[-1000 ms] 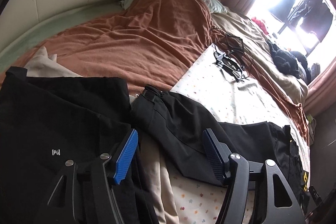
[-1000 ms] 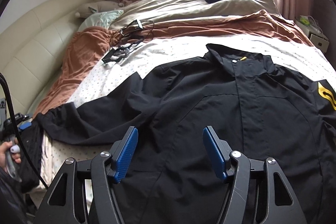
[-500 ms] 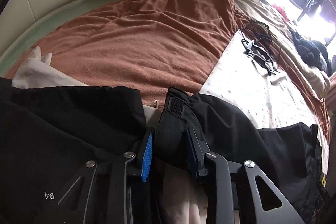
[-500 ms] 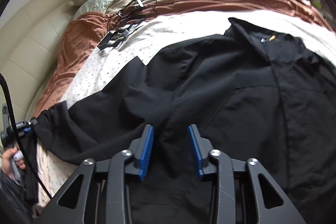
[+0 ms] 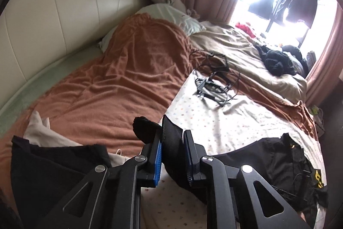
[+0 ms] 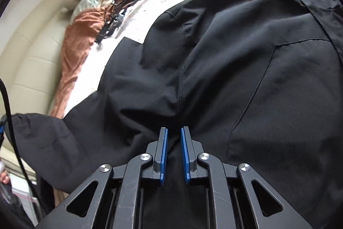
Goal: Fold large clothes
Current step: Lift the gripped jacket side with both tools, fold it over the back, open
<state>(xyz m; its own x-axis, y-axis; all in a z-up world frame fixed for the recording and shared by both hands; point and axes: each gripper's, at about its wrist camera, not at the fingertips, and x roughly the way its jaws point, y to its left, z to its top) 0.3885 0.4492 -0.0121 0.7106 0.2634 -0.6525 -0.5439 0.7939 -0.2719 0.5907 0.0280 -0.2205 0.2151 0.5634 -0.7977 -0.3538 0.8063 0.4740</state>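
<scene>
A wide bed (image 5: 225, 121) in dotted white sheet carries a rust-brown blanket (image 5: 128, 78) at ten o'clock, tangled black cables (image 5: 216, 87) at one, a black jacket (image 6: 235, 57) at five.

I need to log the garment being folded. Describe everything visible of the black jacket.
The black jacket is smooth woven fabric with a collar, stitched seams and a yellow sleeve patch. It lies front up, spread across the dotted sheet. The left claw is shut on its sleeve cuff, lifted off the bed. The right claw pinches a fold near the lower body.
</scene>
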